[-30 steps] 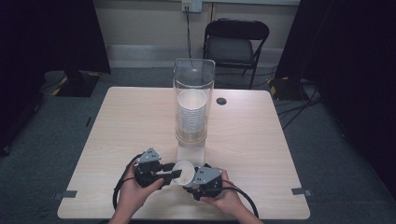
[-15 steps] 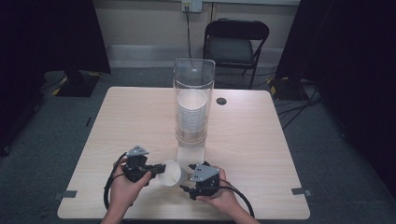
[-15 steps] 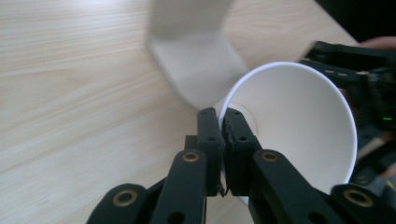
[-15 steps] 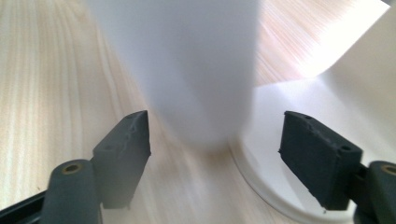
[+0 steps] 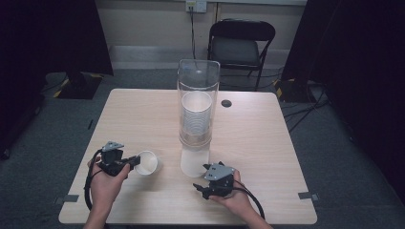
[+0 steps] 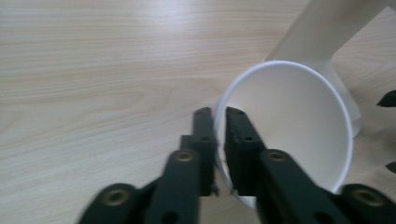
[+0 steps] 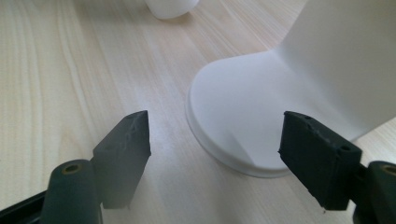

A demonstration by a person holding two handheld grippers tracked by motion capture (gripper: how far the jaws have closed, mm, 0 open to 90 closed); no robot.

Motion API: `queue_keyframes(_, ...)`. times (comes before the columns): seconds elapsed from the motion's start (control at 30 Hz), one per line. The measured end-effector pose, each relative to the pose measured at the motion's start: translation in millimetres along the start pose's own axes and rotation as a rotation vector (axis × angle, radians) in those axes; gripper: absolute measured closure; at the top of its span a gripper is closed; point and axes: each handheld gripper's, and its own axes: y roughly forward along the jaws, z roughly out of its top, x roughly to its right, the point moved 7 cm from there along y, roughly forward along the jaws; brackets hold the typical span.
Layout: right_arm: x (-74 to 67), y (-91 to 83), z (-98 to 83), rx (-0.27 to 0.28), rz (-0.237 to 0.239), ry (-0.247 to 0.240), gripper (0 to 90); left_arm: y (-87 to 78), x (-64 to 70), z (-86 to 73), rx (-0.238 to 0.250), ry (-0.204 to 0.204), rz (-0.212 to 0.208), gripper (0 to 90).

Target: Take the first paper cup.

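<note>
One white paper cup (image 5: 146, 162) is pinched by its rim in the left gripper (image 5: 130, 163), whose fingers (image 6: 205, 140) sit nearly together with the cup wall between them. The cup is just to the left of the tall clear cup dispenser (image 5: 197, 119) on the worktop (image 5: 267, 143). The right gripper (image 5: 204, 187) is near the dispenser's white base, and its fingers (image 7: 126, 140) are spread apart and hold nothing.

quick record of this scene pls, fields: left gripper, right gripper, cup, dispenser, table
left gripper: shut on the cup's rim
right gripper: open, holds nothing, by the dispenser's base
cup: white, on its side, left of the dispenser
dispenser: clear tube with stacked cups, on a white base
table: light wood
</note>
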Motion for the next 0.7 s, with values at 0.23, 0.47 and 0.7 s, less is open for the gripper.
queue_keyframes(0.23,4.5,-1.6,-4.3,-0.01,-0.001,0.021,24.3,-0.7,8.2,4.4,0.077,0.043,-0.033,47.4)
queue_keyframes(0.47,10.4,-4.9,-8.8,-0.028,-0.004,0.039,23.2,-11.4,14.0,5.4,0.101,0.093,-0.038,27.4)
queue_keyframes(0.7,16.6,-7.0,-8.8,-0.021,-0.012,0.068,22.9,-14.8,14.6,-12.1,0.052,0.13,-0.061,20.4)
